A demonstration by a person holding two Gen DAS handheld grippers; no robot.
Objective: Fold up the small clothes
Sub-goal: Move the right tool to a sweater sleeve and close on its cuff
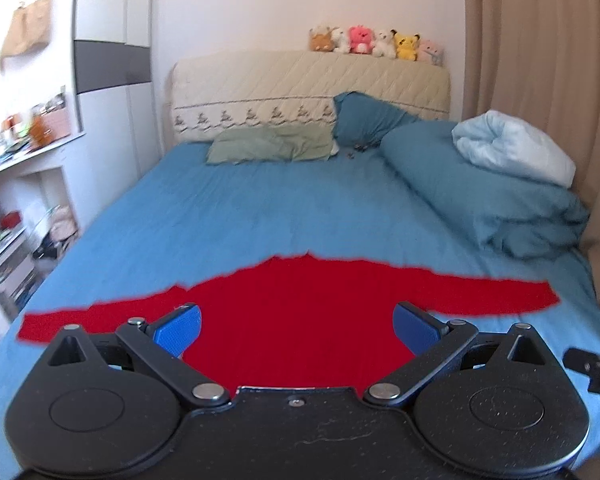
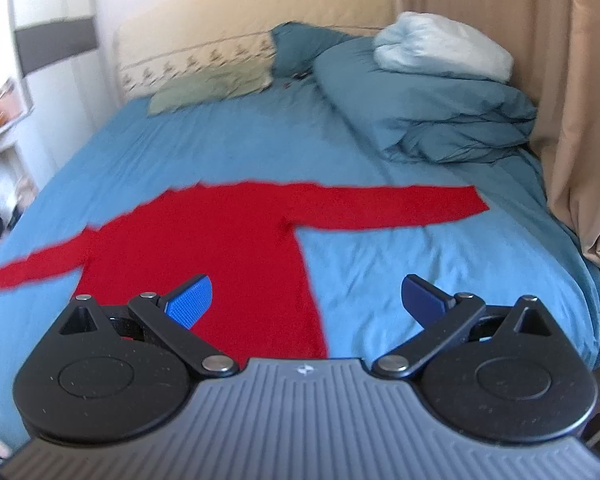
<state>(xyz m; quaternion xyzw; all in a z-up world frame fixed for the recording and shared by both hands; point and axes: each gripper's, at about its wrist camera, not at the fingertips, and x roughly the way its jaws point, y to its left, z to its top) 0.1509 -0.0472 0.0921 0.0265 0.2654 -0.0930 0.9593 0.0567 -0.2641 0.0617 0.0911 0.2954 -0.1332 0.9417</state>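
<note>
A bright red long-sleeved knit top (image 1: 292, 312) lies flat on a bed covered with a blue sheet (image 1: 260, 216), both sleeves stretched straight out to the sides and its body running toward the near edge. The left tool (image 1: 296, 332), black with blue ribbed pads, hovers over the garment's body with its jaws spread wide and nothing between them. The right tool (image 2: 306, 306), likewise spread wide and empty, hangs over the garment's right edge, one finger above red fabric, the other above bare sheet. Farther up the bed, a sage-green pillow (image 1: 272, 144) lies before a cream quilted headboard (image 1: 308, 88) topped by a row of plush toys (image 1: 376, 44). A bunched teal duvet (image 1: 480, 192) carrying a pale blue folded blanket (image 1: 512, 148) sits by the beige curtain (image 1: 548, 60).
</note>
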